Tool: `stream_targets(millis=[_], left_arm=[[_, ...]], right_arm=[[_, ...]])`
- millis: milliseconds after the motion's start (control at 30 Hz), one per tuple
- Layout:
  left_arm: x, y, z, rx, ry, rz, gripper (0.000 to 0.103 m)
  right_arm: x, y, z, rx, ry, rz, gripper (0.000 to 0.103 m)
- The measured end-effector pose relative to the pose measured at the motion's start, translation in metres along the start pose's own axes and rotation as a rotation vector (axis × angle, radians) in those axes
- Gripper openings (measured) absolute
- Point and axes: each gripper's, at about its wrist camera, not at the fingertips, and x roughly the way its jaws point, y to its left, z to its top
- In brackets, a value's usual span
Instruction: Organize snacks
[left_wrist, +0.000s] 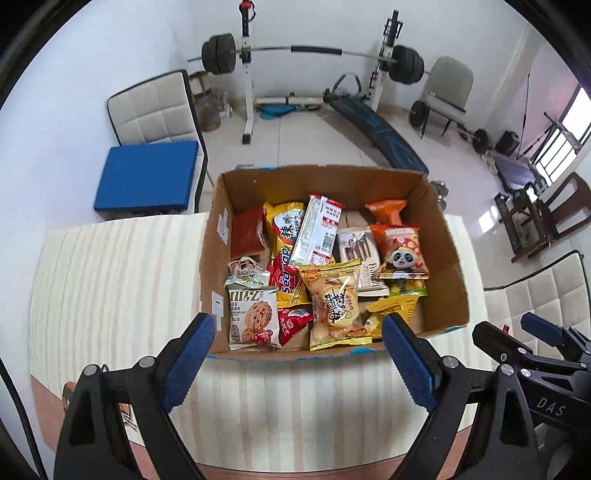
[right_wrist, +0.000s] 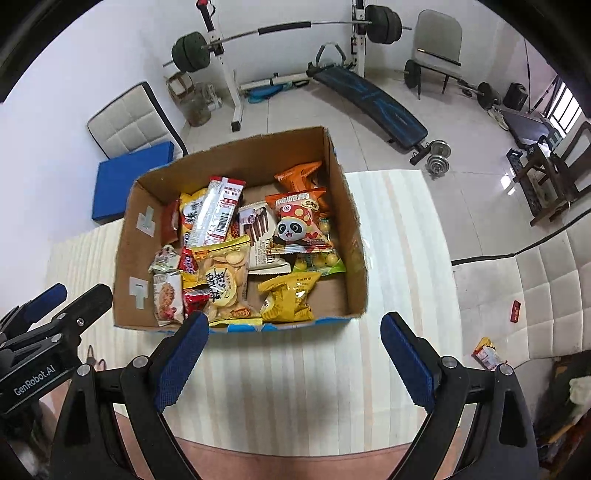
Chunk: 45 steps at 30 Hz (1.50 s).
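Note:
An open cardboard box (left_wrist: 439, 229) (right_wrist: 354, 236) stands on the striped tablecloth and holds several snack packs: a cookie pack (left_wrist: 253, 321), a clear bag of round crackers (left_wrist: 336, 306) (right_wrist: 223, 280), a panda pack (left_wrist: 402, 254) (right_wrist: 301, 225), a yellow pack (right_wrist: 288, 297), a long red-and-white pack (left_wrist: 317, 229). My left gripper (left_wrist: 299, 347) is open and empty, hovering just before the box's near wall. My right gripper (right_wrist: 291, 347) is open and empty, near the box's front right corner.
The table (right_wrist: 399, 236) has bare striped cloth left (left_wrist: 110, 280) and right of the box. A padded chair with a blue cushion (left_wrist: 147, 177) stands behind left, another chair (right_wrist: 535, 295) at right. Gym equipment (left_wrist: 306, 51) fills the floor behind.

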Motion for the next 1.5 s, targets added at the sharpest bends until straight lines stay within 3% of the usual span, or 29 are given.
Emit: stream_targets(millis=[467, 867, 1433, 1500], left_arm=[[-0.093, 0.002, -0.061, 0.023, -0.147, 0.031, 0.093], [-0.149, 0.004, -0.103, 0.015, -0.185, 0.014, 0.093], [-0.194, 0.010, -0.129, -0.010, -0.224, -0.014, 0.093], [-0.195, 0.009, -0.131, -0.009, -0.238, 0.005, 0.099]], right_arm=[[-0.105, 0.004, -0.068, -0.022, -0.167, 0.002, 0.096], [-0.176, 0.015, -0.128, -0.036, -0.238, 0.007, 0.096], [-0.232, 0.018, -0.173, -0.039, -0.292, -0.012, 0.101], [-0.233, 0.018, -0.174, -0.040, -0.294, -0.026, 0.101]])
